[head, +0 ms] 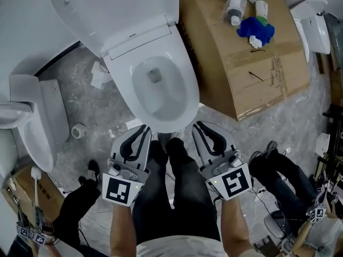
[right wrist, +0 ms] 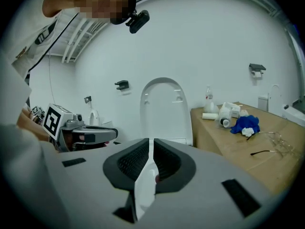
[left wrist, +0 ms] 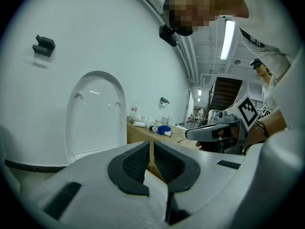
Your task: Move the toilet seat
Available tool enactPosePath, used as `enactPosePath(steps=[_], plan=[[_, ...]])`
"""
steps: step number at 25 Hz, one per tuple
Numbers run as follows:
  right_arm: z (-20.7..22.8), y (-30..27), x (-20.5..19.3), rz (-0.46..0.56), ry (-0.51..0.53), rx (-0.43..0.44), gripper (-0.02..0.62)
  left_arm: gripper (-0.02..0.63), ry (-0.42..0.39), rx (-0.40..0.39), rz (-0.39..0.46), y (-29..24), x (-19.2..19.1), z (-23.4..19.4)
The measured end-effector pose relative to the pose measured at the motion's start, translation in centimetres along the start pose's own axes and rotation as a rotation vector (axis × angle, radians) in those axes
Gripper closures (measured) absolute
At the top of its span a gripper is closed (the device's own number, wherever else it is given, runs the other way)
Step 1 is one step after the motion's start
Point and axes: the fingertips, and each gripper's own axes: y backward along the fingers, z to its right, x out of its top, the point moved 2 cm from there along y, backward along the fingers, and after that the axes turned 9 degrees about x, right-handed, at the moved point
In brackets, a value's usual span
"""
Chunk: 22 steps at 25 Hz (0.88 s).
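Left claw (head: 143, 130) and right claw (head: 198, 126) are pressed together, empty, near the front rim of the white ceramic toilet bowl (head: 185, 84); the white oval toilet seat (head: 107, 9) stands raised.

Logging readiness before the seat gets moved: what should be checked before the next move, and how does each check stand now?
1. Left tongs empty: ok, shut on nothing.
2. Right tongs empty: ok, shut on nothing.
3. Tongs opened for a grip: not ok, both are shut.
4. Lid raised off the bowl: ok.
5. Seat lying down on the bowl: cannot tell.
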Motion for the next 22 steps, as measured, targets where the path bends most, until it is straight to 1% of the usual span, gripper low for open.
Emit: enactPosePath(steps=[3,11,18,20,22], plan=[[0.5,-0.5,-1.8,-0.018,-0.016,-0.006,0.578,0.590,0.002,0.005,-0.023,-0.2,-1.7,-0.3],[1.3,-1.4,-6.8,-0.077,-0.062,-0.021,0.578,0.548,0.022,0.013,-0.096,-1.0,-6.4,-0.7],[2.1,-1.7,-10.5,-0.113,-0.097,-0.037,0.577,0.528,0.036,0.024,-0.151,-1.4,-10.1,-0.9],[2.4,-1.7,-11.4,-0.125,-0.104,-0.045,0.577,0.521,0.033,0.033,-0.150,-1.6,-11.1,-1.1],[2.6,-1.8,-12.6,-0.162,-0.088,-0.050,0.575,0.508,0.034,0.044,-0.135,-1.8,-11.8,-1.5]])
